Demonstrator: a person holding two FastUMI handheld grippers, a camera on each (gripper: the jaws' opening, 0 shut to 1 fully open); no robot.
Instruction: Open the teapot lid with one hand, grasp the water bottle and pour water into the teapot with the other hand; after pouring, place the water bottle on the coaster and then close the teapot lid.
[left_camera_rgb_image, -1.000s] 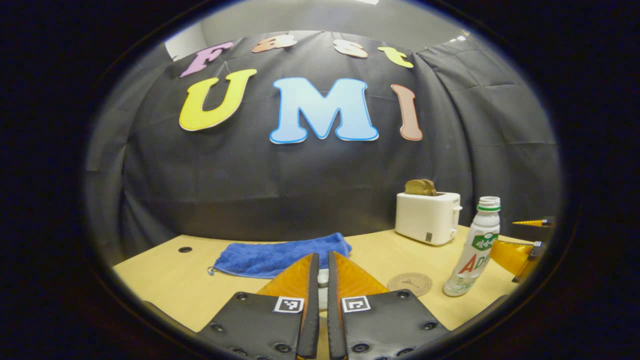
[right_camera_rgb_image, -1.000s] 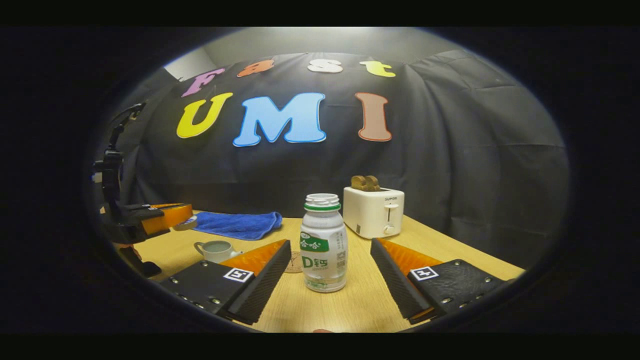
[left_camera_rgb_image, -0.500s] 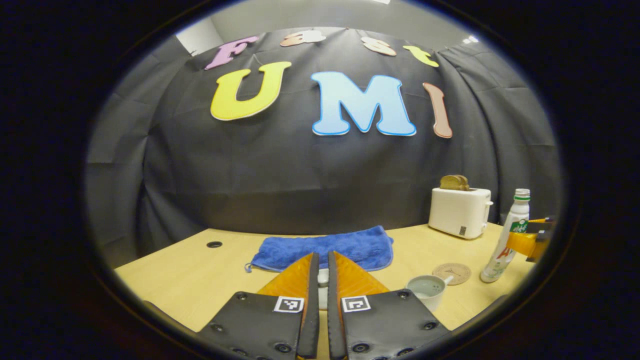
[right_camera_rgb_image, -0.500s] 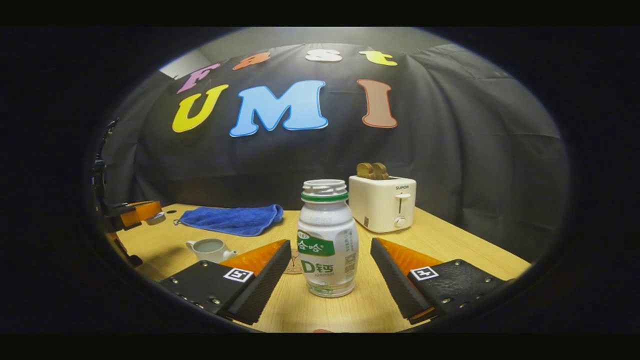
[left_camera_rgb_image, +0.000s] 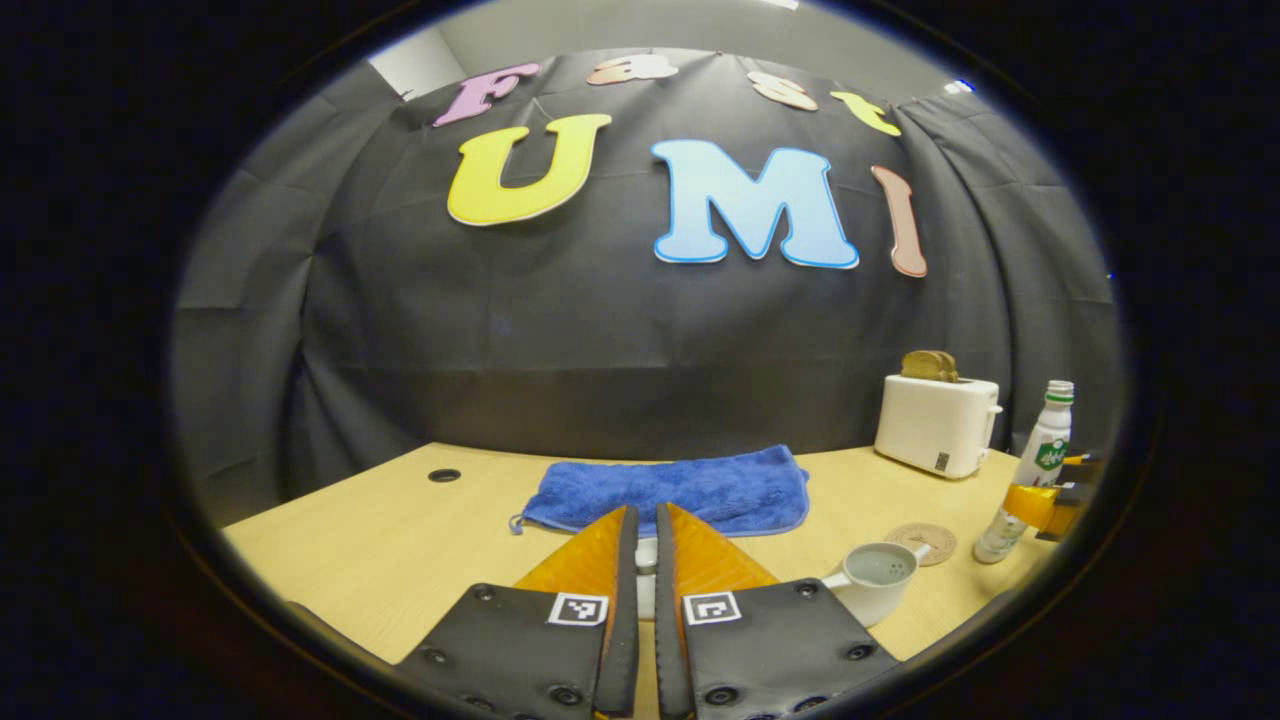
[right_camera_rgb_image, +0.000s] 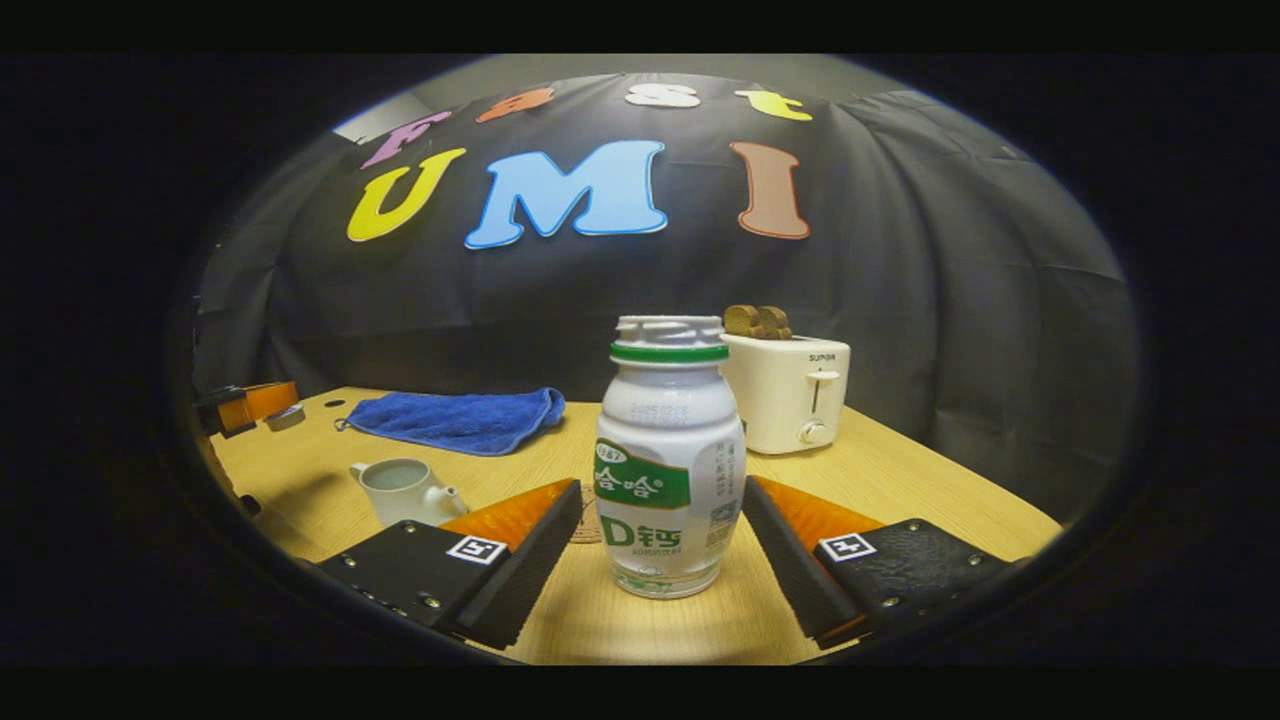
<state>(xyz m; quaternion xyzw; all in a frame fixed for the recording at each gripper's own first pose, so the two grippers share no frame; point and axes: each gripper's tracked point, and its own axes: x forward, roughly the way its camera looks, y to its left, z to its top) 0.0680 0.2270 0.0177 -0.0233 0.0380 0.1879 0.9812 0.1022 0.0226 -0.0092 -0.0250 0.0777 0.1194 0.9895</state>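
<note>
The left tool is closed to a narrow gap on a small white piece, judged to be the teapot lid, held above the bench. The right tool is spread wide, one finger on each side of the water bottle, with clearance on both sides; contact is not yet made.

Progress: the teapot stands open, and liquid appears to be in it. Lid removal is complete. Remaining steps: grasp bottle, pour, set bottle on the coaster, refit lid.

Clearances: the coaster lies between teapot and bottle, near both. A toaster stands behind the bottle; a blue cloth lies toward the rear wall. The bench front shows open room for the pour path.
</note>
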